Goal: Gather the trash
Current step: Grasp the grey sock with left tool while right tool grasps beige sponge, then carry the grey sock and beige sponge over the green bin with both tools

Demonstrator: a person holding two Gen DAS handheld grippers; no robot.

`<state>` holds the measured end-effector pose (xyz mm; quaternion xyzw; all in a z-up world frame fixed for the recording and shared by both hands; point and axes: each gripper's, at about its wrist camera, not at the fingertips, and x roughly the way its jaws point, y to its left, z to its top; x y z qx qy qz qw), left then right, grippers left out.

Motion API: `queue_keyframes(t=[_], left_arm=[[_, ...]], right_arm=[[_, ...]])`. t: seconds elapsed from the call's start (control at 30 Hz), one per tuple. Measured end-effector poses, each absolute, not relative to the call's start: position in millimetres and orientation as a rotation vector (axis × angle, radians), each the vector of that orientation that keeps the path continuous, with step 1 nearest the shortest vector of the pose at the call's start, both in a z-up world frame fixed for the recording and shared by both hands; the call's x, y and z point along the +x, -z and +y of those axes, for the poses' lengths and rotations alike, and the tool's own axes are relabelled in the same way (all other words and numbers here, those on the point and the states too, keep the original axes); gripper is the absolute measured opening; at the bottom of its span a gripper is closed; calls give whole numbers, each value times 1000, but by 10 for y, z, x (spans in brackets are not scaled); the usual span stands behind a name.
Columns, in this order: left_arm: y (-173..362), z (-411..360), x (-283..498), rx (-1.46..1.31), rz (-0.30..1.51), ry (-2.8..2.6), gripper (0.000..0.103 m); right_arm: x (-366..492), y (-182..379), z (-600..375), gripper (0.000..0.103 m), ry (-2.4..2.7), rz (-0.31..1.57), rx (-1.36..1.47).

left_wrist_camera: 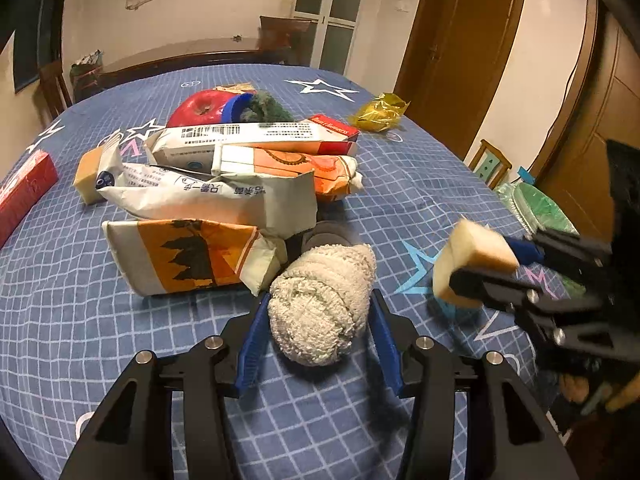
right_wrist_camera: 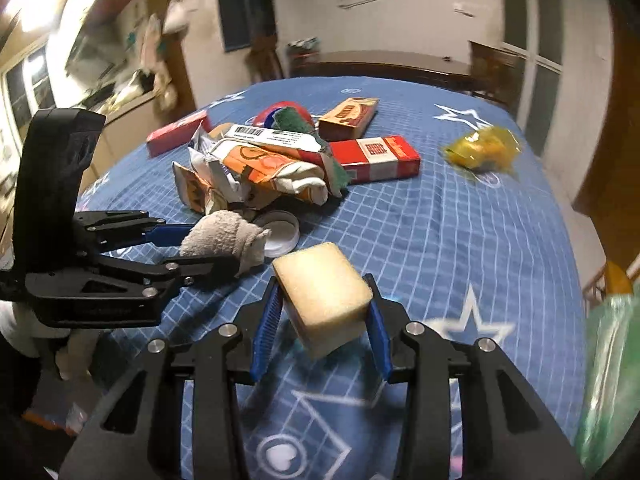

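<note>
Left wrist view: the left gripper (left_wrist_camera: pixel 318 320) has its jaws set around a rolled beige towel (left_wrist_camera: pixel 322 300) that lies on the blue checked tabletop (left_wrist_camera: pixel 420 184); the blue pads sit just beside the roll on both sides, and whether they press it I cannot tell. Just past the towel, toward 12 o'clock, a heap of crumpled paper packets (left_wrist_camera: pixel 224 196) lies, with a red apple (left_wrist_camera: pixel 198 109) and a green scrap (left_wrist_camera: pixel 266 106) behind it. A red box (left_wrist_camera: pixel 24 188) lies at 9 o'clock near the tabletop edge, a crumpled yellow wrapper (left_wrist_camera: pixel 380 111) at 1 o'clock. At 3 o'clock the right gripper (left_wrist_camera: pixel 476 264) holds a pale sponge block (left_wrist_camera: pixel 472 258) raised off the cloth. Right wrist view: the right gripper (right_wrist_camera: pixel 324 312) has its jaws narrowed onto the sponge block (right_wrist_camera: pixel 324 292), both blue pads against its sides, the block tilted and clear of the tabletop (right_wrist_camera: pixel 440 232). A white lid (right_wrist_camera: pixel 282 232) lies just beyond it, beside the towel (right_wrist_camera: pixel 224 236). A green bag (right_wrist_camera: pixel 612 360) shows at 3 o'clock past the tabletop edge.
</note>
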<state>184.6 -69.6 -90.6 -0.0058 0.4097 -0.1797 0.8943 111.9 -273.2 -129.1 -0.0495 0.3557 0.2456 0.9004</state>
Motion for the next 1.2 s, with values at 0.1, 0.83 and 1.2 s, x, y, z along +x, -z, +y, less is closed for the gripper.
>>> queue_keyframes(t=[0.1, 0.83, 1.2], left_arm=[[916, -760, 1868, 9, 847, 370, 44], [544, -749, 1204, 31, 611, 248, 38], [402, -819, 1081, 36, 582, 285, 38]], right_arm=[[1082, 1321, -2721, 38, -466, 731, -74], [657, 1137, -2676, 40, -285, 524, -36], [548, 1001, -2771, 41, -262, 504, -6]])
